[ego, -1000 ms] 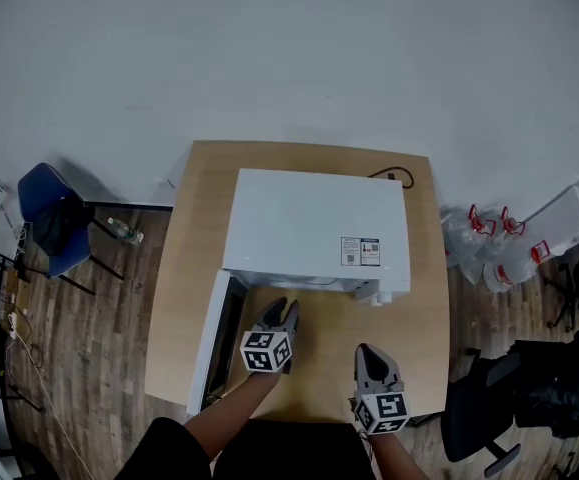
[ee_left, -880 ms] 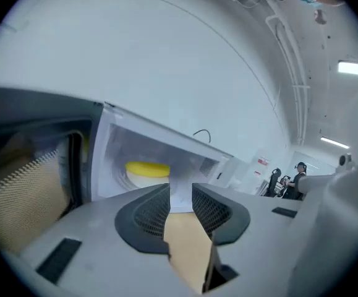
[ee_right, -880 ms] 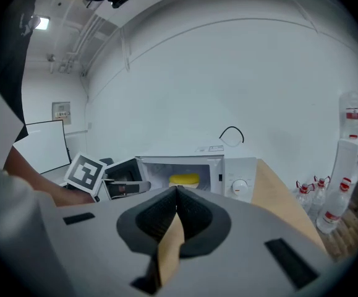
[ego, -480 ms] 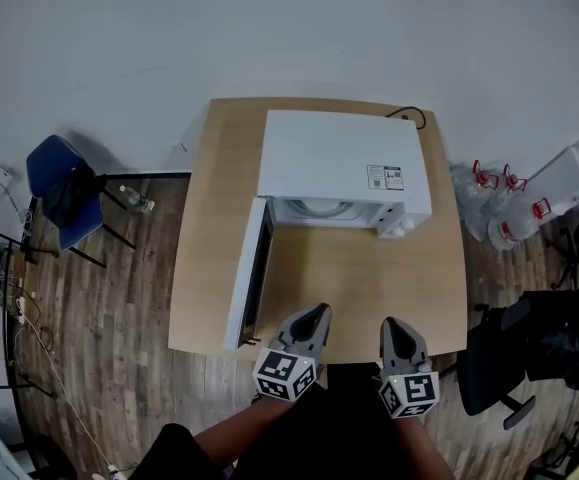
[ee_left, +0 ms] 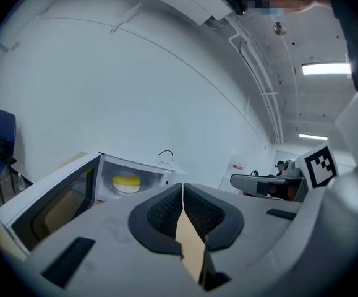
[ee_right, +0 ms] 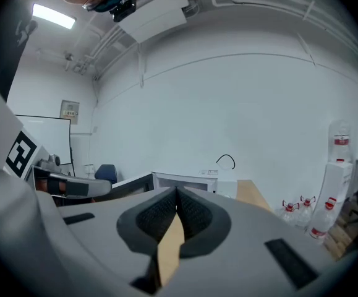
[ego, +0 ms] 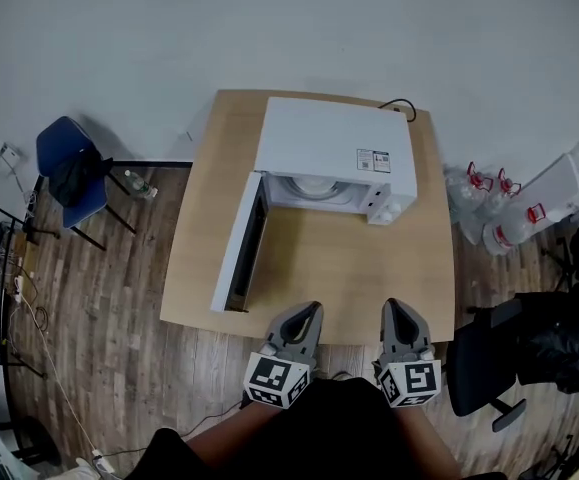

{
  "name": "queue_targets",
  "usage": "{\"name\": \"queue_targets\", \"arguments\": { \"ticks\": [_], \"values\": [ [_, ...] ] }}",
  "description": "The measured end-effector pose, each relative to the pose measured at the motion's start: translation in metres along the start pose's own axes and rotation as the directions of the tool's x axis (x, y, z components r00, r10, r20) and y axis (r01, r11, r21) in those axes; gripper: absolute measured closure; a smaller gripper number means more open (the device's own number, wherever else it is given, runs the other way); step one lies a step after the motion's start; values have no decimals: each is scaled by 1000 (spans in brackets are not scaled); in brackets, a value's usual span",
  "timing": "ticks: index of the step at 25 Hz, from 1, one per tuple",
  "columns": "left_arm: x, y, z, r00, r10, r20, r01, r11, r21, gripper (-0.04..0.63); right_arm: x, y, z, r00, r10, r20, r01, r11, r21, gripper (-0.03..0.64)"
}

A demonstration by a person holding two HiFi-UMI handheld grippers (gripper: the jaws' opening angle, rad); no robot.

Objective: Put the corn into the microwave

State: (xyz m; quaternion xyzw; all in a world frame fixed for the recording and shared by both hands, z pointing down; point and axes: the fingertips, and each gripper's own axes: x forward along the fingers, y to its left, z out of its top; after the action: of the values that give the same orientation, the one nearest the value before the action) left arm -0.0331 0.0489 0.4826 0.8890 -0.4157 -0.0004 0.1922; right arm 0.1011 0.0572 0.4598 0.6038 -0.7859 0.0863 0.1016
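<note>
The yellow corn (ee_left: 127, 182) lies on a white plate inside the white microwave (ego: 334, 148), whose door (ego: 237, 253) hangs open to the left. In the head view only the plate (ego: 314, 186) shows in the cavity. My left gripper (ego: 307, 314) hovers over the table's near edge, well short of the microwave, its jaws shut with nothing between them. Beside it, my right gripper (ego: 397, 309) is also shut and empty. Each gripper view shows that gripper's pads (ee_left: 166, 212) (ee_right: 194, 212) pressed together, pointing toward the microwave (ee_right: 185, 179).
The wooden table (ego: 349, 268) is bare between the grippers and the microwave. A blue chair (ego: 69, 173) stands at the left, water bottles (ego: 489, 193) and a black office chair (ego: 499, 368) at the right. A black cable (ego: 397, 106) runs behind the microwave.
Both grippers have drawn back from the microwave's opening to the table's near edge. The left gripper's jaws, open before, have closed empty.
</note>
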Motion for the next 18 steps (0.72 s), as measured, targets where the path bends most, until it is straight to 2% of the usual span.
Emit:
{"name": "queue_targets", "arguments": {
  "ticks": [2, 5, 10, 18],
  "values": [
    [-7, -11, 0, 1000, 15, 4, -15, 1000, -13, 579, -9, -6, 7, 1000, 8, 21, -8, 1000, -19, 557],
    [-14, -26, 2, 999, 45, 18, -45, 998, 37, 580, -24, -15, 14, 999, 9, 45, -7, 998, -57, 557],
    [-16, -51, 10, 992, 103, 76, -106, 994, 36, 580, -53, -36, 16, 998, 23, 62, -19, 998, -54, 557],
    [-31, -88, 11, 979, 163, 122, -173, 981, 83, 580, -100, -47, 11, 993, 88, 81, -82, 994, -70, 557]
  ]
}}
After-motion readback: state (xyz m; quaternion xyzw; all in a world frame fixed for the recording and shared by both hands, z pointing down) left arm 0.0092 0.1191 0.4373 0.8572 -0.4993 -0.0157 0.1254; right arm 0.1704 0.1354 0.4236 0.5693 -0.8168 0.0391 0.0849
